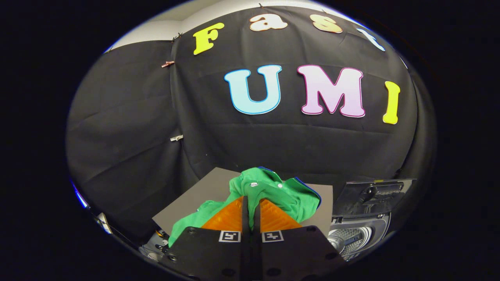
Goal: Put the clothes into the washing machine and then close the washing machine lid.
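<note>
**Green garment pinched at the fingers, washing machine open to the right**

The gripper [250, 203] appears at the bottom of the gripper view, with its two orange ribbed fingers [228, 216] drawn close together so that only a narrow dark slot separates them. A fold of the green garment [273, 191] is caught at the fingertips: the cloth rises directly from the tips and bunches above them, and both fingers press on it. The black finger mounts nearer the camera each carry a small square black-and-white marker [229, 236].

The garment is bright green with a blue edge along its upper and right side (the edging is visible where the cloth folds over). Two small white buttons [254, 184] sit on the bunched part just ahead of the fingertips. A further portion of the cloth hangs down to the left of the left finger, partly behind the mount.

Beneath and behind the garment lies a flat grey surface [203, 195], whose far edge meets the black cloth wall of the booth. Whether the hanging part of the garment touches the surface cannot be told.

The washing machine [357, 234] stands to the right of the fingers, just beside the grey surface. Its lid [371, 197] is raised and tilted back, a dark panel with a handle-like fitting. Below the lid the perforated metal drum [345, 238] is exposed. The garment is outside the drum, well to its left.
</note>
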### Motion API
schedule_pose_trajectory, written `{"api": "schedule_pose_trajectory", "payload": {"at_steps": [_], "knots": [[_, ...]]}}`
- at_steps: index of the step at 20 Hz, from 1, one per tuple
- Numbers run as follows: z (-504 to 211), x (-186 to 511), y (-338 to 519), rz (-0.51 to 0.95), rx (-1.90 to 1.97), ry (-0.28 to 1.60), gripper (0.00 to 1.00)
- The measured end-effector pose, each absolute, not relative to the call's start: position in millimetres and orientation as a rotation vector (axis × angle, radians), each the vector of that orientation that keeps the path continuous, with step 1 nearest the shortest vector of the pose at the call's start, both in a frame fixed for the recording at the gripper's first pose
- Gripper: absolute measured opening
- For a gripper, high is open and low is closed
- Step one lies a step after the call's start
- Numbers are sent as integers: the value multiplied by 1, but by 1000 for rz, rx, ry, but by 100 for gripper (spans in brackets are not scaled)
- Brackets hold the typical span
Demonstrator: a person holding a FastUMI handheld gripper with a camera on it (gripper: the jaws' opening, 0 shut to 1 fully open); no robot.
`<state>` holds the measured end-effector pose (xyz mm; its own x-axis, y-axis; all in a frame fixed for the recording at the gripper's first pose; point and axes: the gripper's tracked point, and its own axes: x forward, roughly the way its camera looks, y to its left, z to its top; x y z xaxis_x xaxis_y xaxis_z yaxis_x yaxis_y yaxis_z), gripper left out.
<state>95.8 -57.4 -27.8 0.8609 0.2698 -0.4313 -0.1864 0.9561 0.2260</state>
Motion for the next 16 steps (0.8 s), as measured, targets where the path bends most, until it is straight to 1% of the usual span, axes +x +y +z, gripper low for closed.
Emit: {"api": "schedule_pose_trajectory", "payload": {"at_steps": [10,16], "knots": [[-7,86,-119,279,342,418,5],[8,85,-180,276,301,387,5]]}}
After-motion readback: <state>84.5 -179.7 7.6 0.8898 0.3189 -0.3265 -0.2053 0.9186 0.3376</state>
